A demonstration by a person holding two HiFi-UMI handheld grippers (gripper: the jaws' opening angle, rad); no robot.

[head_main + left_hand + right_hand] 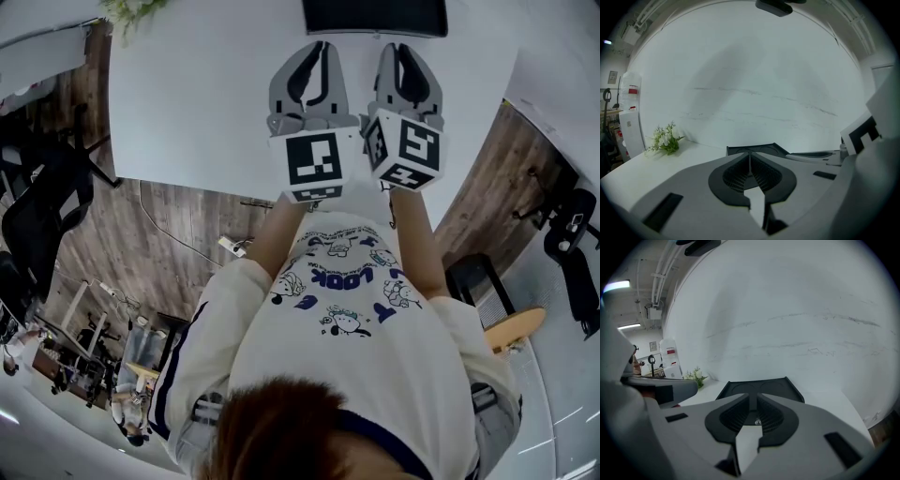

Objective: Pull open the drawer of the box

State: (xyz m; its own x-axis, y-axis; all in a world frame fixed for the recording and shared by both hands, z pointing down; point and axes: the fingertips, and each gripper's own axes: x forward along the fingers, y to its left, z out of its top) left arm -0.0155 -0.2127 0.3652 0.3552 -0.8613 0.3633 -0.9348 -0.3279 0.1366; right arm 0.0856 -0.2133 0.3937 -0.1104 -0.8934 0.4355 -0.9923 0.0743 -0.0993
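Observation:
A flat black box (375,17) lies at the far edge of the white table (206,94); I cannot make out its drawer. It shows past the jaws as a low dark slab in the left gripper view (736,150), and with two round dents in its top in the right gripper view (761,386). Both grippers hover side by side over the table, short of the box and apart from it. My left gripper (322,47) (750,153) is shut and empty. My right gripper (392,47) (753,397) holds nothing, its jaws together but for a thin slit.
A small bunch of white flowers (665,138) (131,7) sits at the table's far left. The table's near edge curves just ahead of the person's body. Black office chairs (37,206) stand on the wooden floor at left and right.

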